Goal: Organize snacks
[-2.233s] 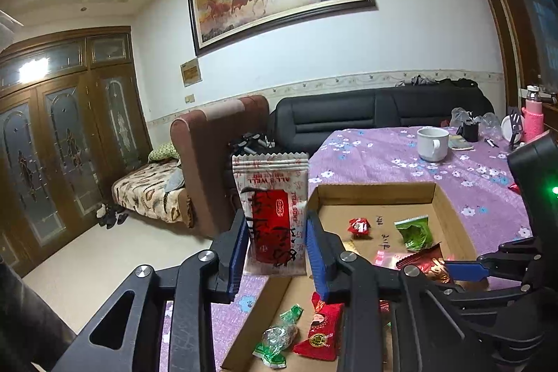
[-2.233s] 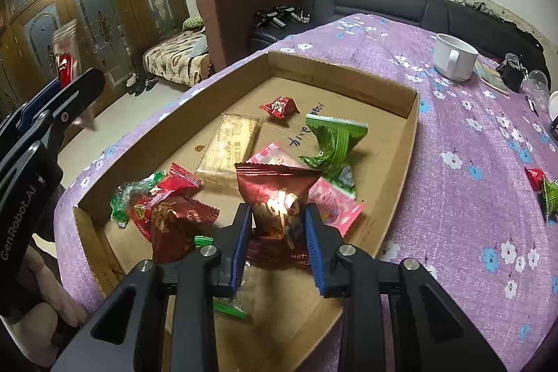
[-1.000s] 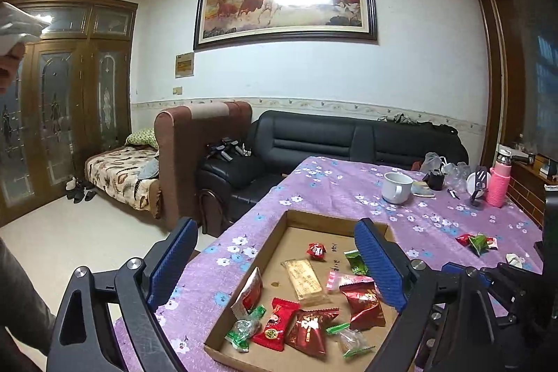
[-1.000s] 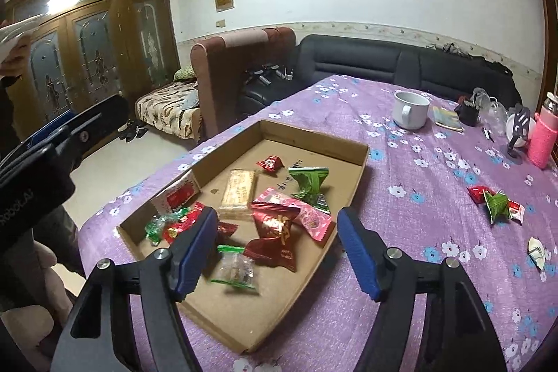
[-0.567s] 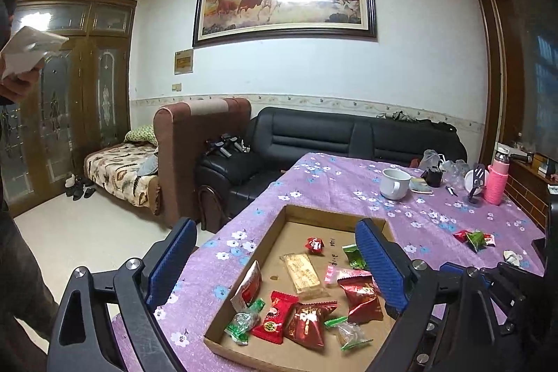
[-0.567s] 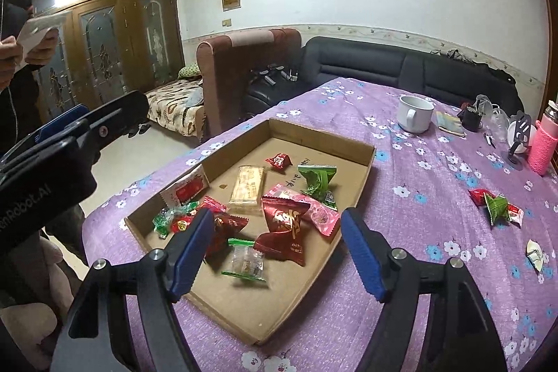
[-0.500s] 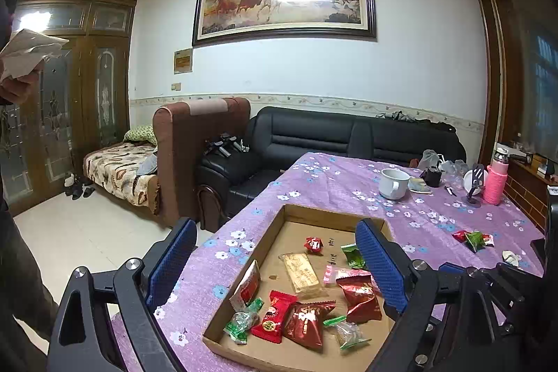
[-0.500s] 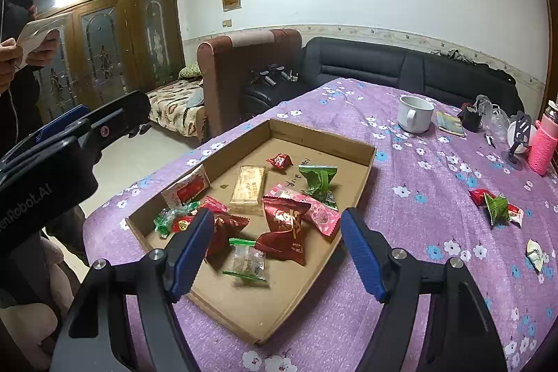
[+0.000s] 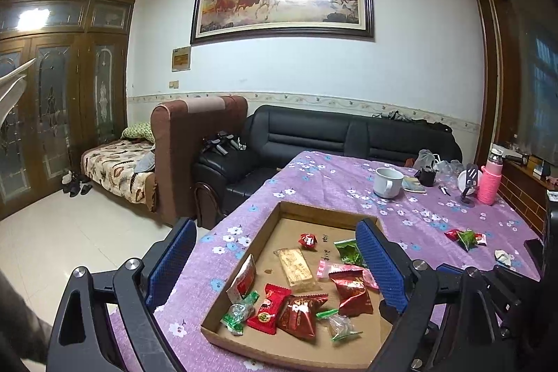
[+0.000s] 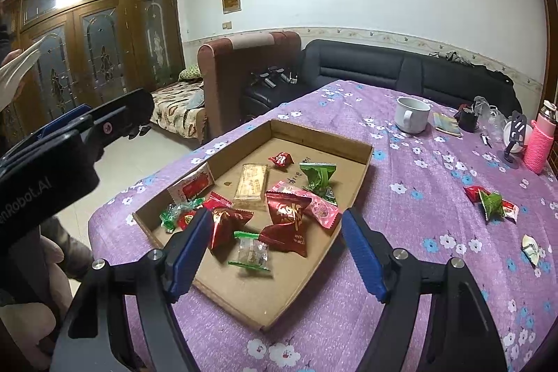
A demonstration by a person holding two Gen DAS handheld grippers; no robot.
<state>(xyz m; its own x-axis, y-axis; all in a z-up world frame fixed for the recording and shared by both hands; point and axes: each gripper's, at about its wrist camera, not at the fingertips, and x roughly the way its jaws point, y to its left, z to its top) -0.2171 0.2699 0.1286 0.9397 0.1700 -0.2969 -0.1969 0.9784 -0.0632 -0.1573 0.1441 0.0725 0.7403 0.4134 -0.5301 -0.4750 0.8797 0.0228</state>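
A shallow cardboard tray (image 10: 362, 169) (image 9: 265, 229) lies on the purple flowered tablecloth and holds several wrapped snacks. Among them are a tan biscuit bar (image 10: 251, 185), a green packet (image 10: 319, 175), a dark red packet (image 10: 287, 220) and a white-and-red sachet (image 10: 191, 185) leaning on the left wall. My right gripper (image 10: 275, 248) hangs open above the tray's near end with nothing between its fingers. My left gripper (image 9: 277, 262) is open too, held back from the tray and empty. A few loose sweets (image 10: 491, 203) lie on the cloth to the right.
A white mug (image 10: 411, 114), a pink bottle (image 10: 538, 143) and small clutter stand at the table's far right. A brown armchair (image 10: 244, 82) and black sofa (image 10: 401, 72) are behind the table. A person's hand with papers (image 10: 17, 72) shows at far left.
Both grippers let go of their packets in the tray, opened and drew back and up from it. Over the last second they have held nearly still, jaws wide.
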